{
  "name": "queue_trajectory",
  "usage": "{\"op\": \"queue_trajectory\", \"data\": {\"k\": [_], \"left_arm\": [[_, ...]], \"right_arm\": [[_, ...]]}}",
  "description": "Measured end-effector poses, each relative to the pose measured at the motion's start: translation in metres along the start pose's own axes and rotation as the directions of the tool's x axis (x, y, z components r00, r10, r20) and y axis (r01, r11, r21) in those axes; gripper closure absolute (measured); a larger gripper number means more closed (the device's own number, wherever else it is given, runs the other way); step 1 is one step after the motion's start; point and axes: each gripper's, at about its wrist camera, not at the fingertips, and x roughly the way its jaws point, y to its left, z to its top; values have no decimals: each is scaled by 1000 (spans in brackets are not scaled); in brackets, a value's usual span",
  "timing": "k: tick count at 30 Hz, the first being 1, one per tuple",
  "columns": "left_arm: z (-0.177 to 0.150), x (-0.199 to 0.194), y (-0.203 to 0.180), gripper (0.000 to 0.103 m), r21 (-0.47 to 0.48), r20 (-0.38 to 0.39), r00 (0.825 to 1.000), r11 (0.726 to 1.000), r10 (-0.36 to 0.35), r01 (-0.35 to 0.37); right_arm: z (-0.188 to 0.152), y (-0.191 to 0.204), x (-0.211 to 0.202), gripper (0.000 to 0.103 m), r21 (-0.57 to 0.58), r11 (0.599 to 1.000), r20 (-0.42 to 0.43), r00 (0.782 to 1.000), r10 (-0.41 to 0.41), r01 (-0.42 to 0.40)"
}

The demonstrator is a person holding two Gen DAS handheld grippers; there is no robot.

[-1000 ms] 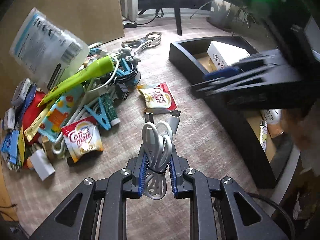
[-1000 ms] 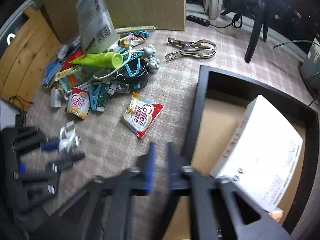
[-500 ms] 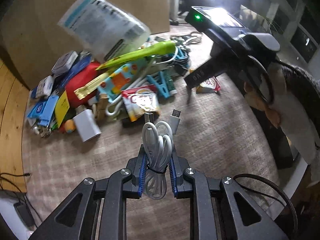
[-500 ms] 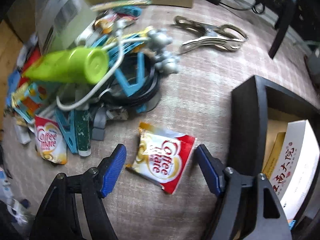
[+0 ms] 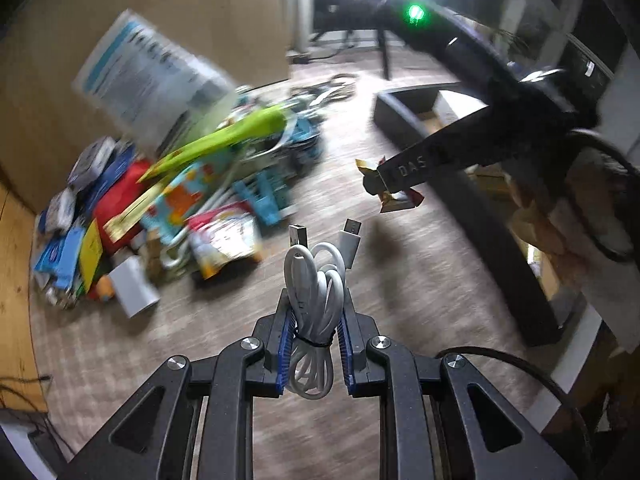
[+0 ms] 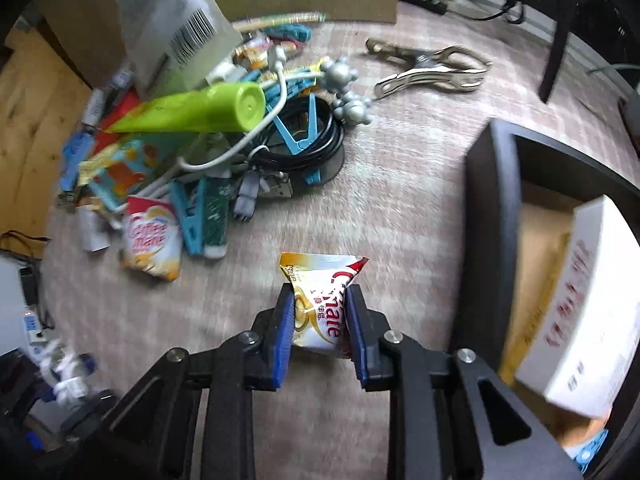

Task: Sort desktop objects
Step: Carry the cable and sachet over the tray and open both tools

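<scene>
My left gripper [image 5: 316, 312] is shut on a coiled white USB cable [image 5: 316, 280], held above the mat. My right gripper [image 6: 320, 300] is shut on a red and white Coffee mate sachet [image 6: 320, 300], just left of the black tray [image 6: 492, 216]. In the left wrist view the right gripper [image 5: 384, 184] holds that sachet [image 5: 400, 198] beside the tray [image 5: 404, 120]. A pile of clutter lies to the left, with a green tube [image 6: 192, 114], a second Coffee mate sachet [image 6: 150, 242] and blue clips [image 6: 188, 220].
A white box [image 6: 580, 312] lies inside the tray. Metal clamps [image 6: 428, 68] lie at the back of the mat. A cardboard box [image 5: 160, 20] and a clear plastic packet [image 5: 148, 80] stand behind the pile. A wooden floor edge [image 6: 28, 100] is at the left.
My right gripper closed on the Coffee mate sachet and lifted it off the mat. My left gripper still holds the cable and has swung slightly; the view is blurred by motion.
</scene>
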Motion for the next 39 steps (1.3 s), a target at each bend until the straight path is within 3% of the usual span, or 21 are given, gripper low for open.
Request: {"op": "queue_trajectory", "data": {"k": [6,10,15,22,30,34,39], "left_arm": [[26,6,-57,84,88,6,997,993,-76,75],[38,15,-100,84,147,-5,992,981,-123,123],[48,28,-154,84,201,-35,983,963,-178,181],[50,38,-212,85,294,-51,984,939,-172,179],[48,29,-237,85,349,-29,986,923,-165,165],[44,19,-236,69,352,-2,988,925,-153,144],[43,7,-227,62,337,21,989,932,-146,131]], "right_arm": [[-45,-47,-64,78,41,999,95,995,2,-6],[-62,-96,-96,78,92,993,138,986,-92,80],[-94,-159,-117,78,210,968,148,974,-171,138],[-132,-226,-127,78,327,927,118,965,-234,185],[-146,-232,-128,76,333,919,117,958,-261,209],[-150,-222,-129,66,308,919,112,950,-293,247],[-151,-200,-137,48,275,925,149,939,-311,262]]}}
